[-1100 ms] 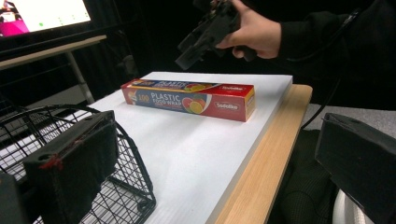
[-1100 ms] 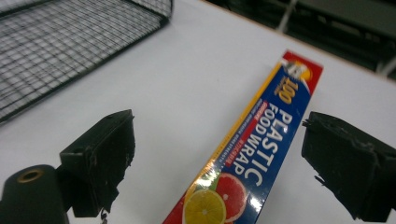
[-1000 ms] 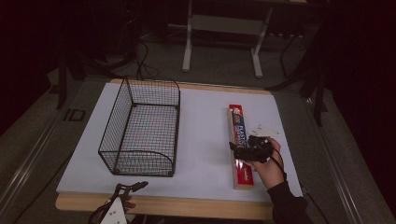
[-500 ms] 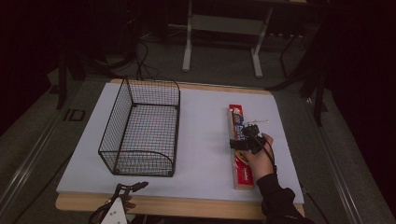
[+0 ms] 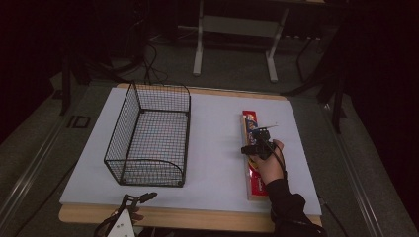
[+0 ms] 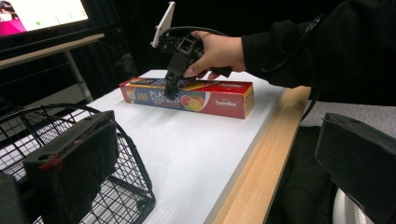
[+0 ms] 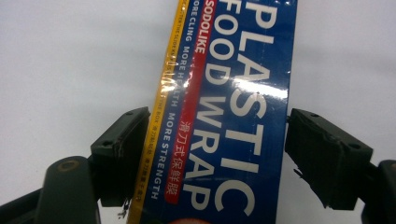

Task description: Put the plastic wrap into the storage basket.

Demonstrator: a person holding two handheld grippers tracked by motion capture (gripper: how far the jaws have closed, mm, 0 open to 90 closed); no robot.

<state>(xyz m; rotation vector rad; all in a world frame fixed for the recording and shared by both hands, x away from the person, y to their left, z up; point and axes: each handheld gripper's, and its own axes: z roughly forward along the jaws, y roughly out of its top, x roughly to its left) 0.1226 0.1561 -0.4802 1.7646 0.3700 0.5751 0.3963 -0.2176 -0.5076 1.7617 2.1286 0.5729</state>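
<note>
A long red and blue plastic wrap box (image 5: pixel 248 129) lies on the white tabletop (image 5: pixel 217 148) at the right, its length running away from me. My right gripper (image 5: pixel 258 143) points down over its middle. In the right gripper view its jaws have just been closing, and the pads now meet both long sides of the box (image 7: pixel 233 116). The left gripper view shows that right gripper (image 6: pixel 170 91) on the box (image 6: pixel 219 100). My left gripper (image 5: pixel 141 197) rests at the near table edge, jaws wide apart and empty (image 6: pixel 215 163).
A black wire basket (image 5: pixel 160 86) stands empty on the left half of the table, close beside my left gripper (image 6: pixel 130 186). A wooden strip (image 5: pixel 197 217) runs along the near edge. Stands and cables sit on the floor beyond the table.
My right hand moved along the box toward its far end and came down onto it. Its jaws closed in on the box. The left gripper stayed put.
</note>
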